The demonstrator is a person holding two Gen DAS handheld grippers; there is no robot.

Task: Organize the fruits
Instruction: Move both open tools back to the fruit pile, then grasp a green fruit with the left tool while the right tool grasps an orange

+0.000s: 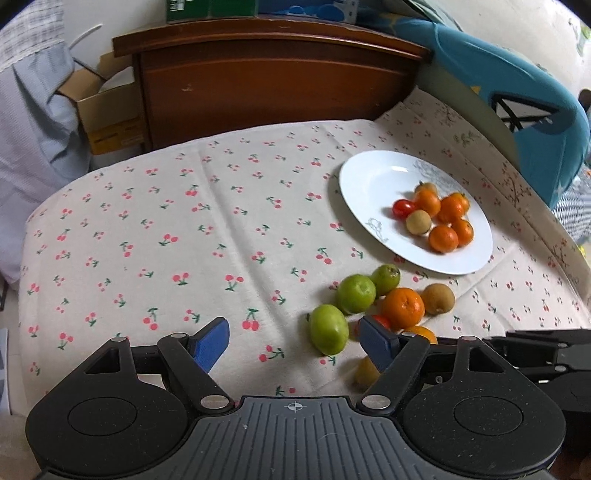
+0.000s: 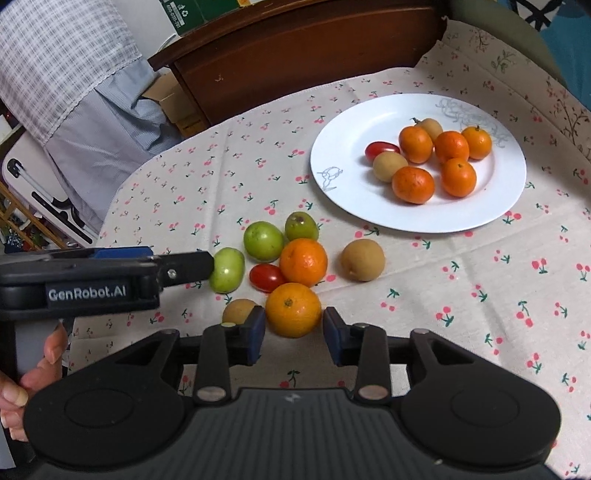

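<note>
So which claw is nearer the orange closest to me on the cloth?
Right. The right claw is open with its fingers either side of the nearest orange, not yet closed. The left claw is off to the left, its tip at a green fruit.

in the left wrist view, the small red cherry tomato (image 1: 382,320) among the loose fruit shows only as a sliver behind the blue-padded right finger (image 1: 373,341) of the left gripper. the same finger covers part of the round orange citrus fruit (image 1: 423,333) and the tan, round longan-like fruit (image 1: 365,372) nearest the camera. the right gripper's black body (image 1: 546,354) is cut off by the right edge. in the right wrist view, the tan fruit (image 2: 238,311) is half hidden behind the right gripper's left finger (image 2: 255,334). the person's hand (image 2: 26,384) is cropped by the left edge. the green cardboard box (image 2: 195,13) at the top is cropped, its print too small to read.
</note>
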